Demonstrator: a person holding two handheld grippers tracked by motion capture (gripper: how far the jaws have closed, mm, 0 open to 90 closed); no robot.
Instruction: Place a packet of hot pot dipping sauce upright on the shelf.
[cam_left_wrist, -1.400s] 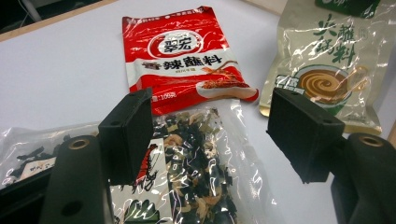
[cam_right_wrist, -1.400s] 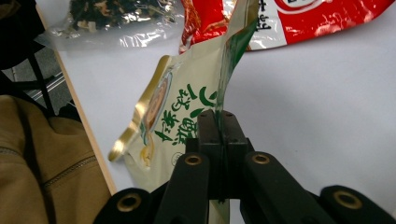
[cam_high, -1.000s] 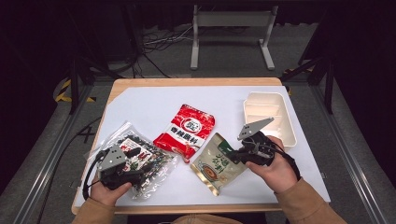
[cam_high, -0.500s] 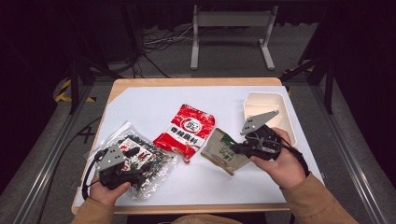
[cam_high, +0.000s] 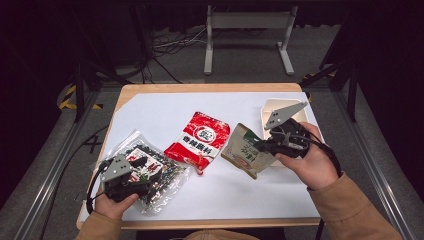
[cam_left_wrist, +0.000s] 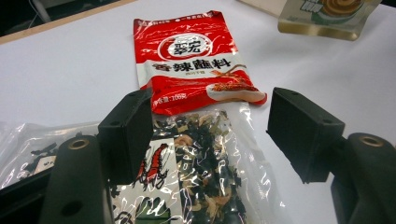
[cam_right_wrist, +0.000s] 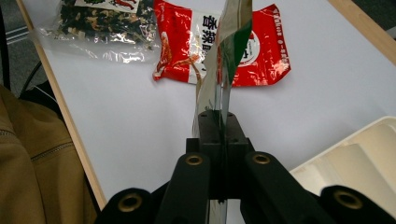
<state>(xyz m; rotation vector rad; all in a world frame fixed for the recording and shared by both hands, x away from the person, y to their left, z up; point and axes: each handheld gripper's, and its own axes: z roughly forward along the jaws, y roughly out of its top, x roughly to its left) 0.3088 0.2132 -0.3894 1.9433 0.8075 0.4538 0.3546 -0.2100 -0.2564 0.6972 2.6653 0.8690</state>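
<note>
Over the right side of the white tabletop (cam_high: 150, 115), the right claw (cam_high: 260, 146) was clamped on an edge of the green-and-tan foil pouch (cam_high: 247, 150), holding it lifted and tilted just beside the cream plastic tray (cam_high: 270, 106); judging from that, the pouch was mid-carry, and the next move called for swinging it over the tray before letting go. Counted: three packets — that pouch, one red seasoning sachet (cam_high: 199, 140), one clear bag of dark dried bits (cam_high: 155, 170) — and one tray, while the left claw (cam_left_wrist: 210, 126) stood open above the clear bag

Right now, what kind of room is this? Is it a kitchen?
Probably not a kitchen: more likely a recording lab. The table is ringed by metal frame rails, loose cables lie on the dark floor behind, and hand-held tongs lift a green snack pouch.
</note>
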